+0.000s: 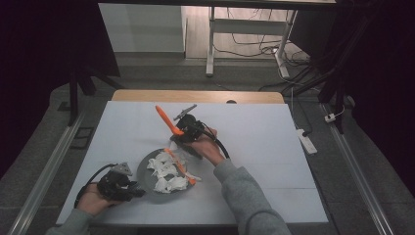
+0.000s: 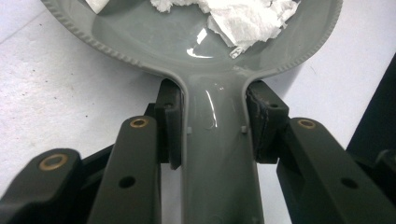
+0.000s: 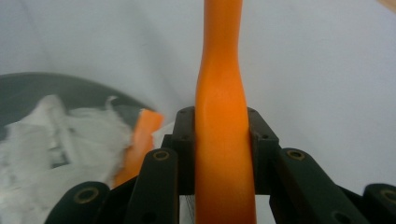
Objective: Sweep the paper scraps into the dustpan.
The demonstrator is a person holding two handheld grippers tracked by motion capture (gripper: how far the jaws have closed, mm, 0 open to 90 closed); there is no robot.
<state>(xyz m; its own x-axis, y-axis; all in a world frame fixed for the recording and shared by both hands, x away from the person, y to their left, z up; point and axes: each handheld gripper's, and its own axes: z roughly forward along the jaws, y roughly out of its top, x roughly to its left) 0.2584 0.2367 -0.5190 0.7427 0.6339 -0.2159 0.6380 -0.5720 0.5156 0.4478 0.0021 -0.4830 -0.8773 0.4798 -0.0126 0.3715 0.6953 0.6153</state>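
With my left jaws [image 2: 212, 126] pinching the grey pan's handle [image 2: 217, 163] and my right jaws [image 3: 219, 140] clamping an orange utensil [image 3: 222, 154] lifted just behind the pan, the torn paper [image 1: 166, 172] sits inside, unstirred I judge.

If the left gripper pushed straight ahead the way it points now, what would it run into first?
The left gripper is already shut on the grey pan's handle; straight ahead lie the pan's bowl and, probably next, the torn white paper inside.

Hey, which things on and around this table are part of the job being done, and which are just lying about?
In use: grey pan, paper scraps, orange utensil, second orange utensil, left gripper, right gripper.
Lying about: power strip, floor cables.
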